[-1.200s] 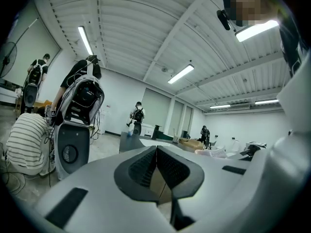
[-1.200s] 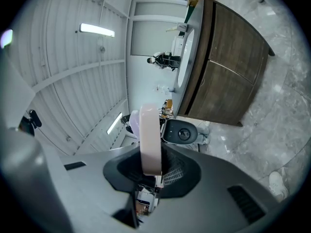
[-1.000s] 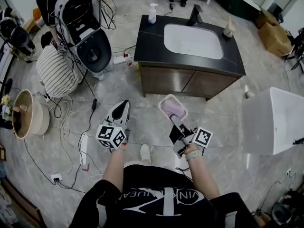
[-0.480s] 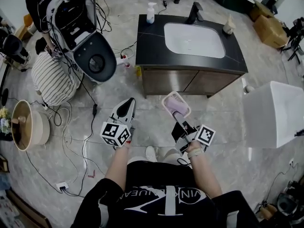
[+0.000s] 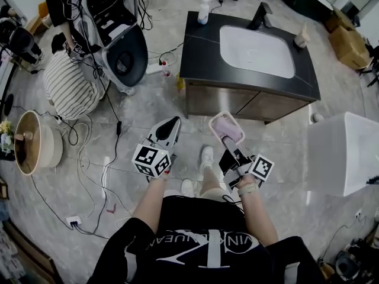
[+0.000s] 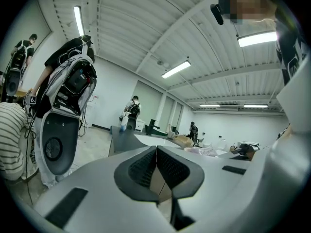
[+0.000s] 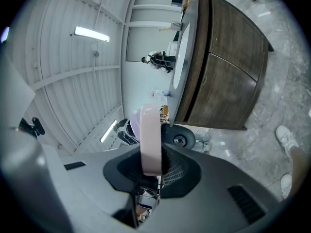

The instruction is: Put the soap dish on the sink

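My right gripper (image 5: pixel 227 142) (image 7: pixel 151 166) is shut on the rim of a pink soap dish (image 5: pixel 226 128) (image 7: pixel 150 139), held out in front of me above the floor. In the right gripper view the dish stands edge-on between the jaws. Ahead stands the sink (image 5: pixel 257 51), a white basin in a black counter (image 5: pixel 201 52) on a wooden cabinet (image 5: pixel 237 102) (image 7: pixel 228 67). My left gripper (image 5: pixel 167 129) (image 6: pixel 156 165) is shut with nothing in it, level with the right one and to its left.
On the counter stand a spray bottle (image 5: pixel 205 10), a black tap (image 5: pixel 262 15) and a small bottle (image 5: pixel 301 37). A person with a rig (image 5: pixel 106 22) stands at the left, cables run over the floor, and a white tub (image 5: pixel 346 152) is at the right.
Both grippers and I have moved forward toward the sink cabinet, the soap dish still held. The cabinet now lies closer in the head view.
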Demonstrator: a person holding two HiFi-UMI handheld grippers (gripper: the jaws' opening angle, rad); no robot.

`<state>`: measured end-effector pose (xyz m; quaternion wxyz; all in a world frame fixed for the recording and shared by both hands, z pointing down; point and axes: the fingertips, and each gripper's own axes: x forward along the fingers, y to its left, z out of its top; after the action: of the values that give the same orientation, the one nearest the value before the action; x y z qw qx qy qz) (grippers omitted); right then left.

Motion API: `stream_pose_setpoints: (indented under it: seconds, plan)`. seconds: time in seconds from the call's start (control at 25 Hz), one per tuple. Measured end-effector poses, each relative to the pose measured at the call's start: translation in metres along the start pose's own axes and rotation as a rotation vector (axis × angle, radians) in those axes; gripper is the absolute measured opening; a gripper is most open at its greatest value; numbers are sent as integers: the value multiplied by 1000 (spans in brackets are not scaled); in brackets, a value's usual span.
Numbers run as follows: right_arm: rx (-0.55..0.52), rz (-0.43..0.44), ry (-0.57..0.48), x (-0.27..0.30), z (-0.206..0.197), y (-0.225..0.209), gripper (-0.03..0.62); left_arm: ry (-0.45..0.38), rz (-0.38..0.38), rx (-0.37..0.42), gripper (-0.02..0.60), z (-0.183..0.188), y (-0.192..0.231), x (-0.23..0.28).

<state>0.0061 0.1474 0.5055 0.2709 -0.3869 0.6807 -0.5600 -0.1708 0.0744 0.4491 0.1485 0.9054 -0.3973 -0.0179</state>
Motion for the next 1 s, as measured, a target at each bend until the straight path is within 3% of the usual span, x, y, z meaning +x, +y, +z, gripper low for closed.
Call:
stream_pose_setpoints:
  seconds: [0.6,1.0]
  plan:
    - [-22,-28,87,65,78,-27,80,17,14,-36,20,2,25,103]
    - [66,-62,112,110,108,-62,80,74,48,-56,20,-10,45,140]
